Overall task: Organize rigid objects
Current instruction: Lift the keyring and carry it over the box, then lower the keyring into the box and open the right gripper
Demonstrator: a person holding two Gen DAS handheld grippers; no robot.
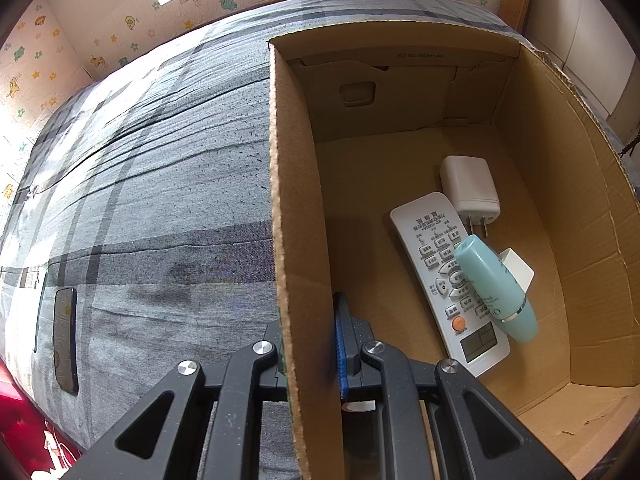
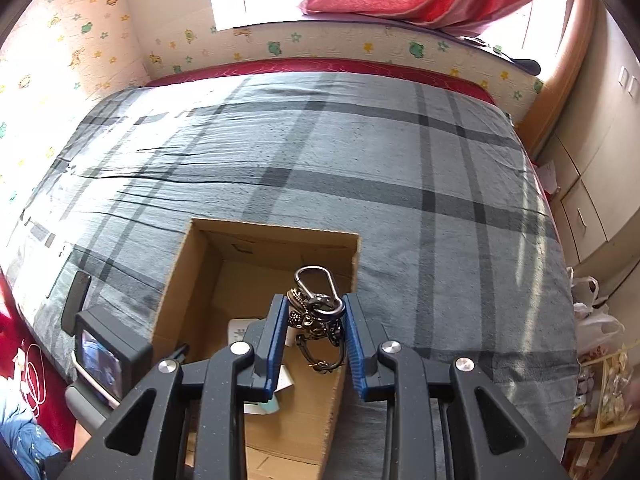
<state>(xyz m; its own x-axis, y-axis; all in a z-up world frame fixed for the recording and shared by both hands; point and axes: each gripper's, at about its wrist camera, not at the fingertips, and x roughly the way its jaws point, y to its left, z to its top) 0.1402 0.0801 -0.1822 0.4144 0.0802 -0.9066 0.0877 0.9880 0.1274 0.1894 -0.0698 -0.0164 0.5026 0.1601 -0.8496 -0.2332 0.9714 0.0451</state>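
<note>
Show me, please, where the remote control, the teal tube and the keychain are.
remote control [image 1: 434, 256]: left wrist view, button face.
teal tube [image 1: 494, 286]: left wrist view, mid-body.
keychain [image 2: 320, 304]: right wrist view, carabiner clasp.

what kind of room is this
Most likely a bedroom, perhaps a child's: a bed with a grey plaid blanket, cartoon-animal wall padding, and pale built-in wardrobe doors alongside.

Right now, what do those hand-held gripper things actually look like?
Both look alike: the left hand-held gripper and right hand-held gripper have matte black speckled linkage arms with triangular cutouts, round silver pivot bolts, and ribbed blue pads lining the fingers.
</note>
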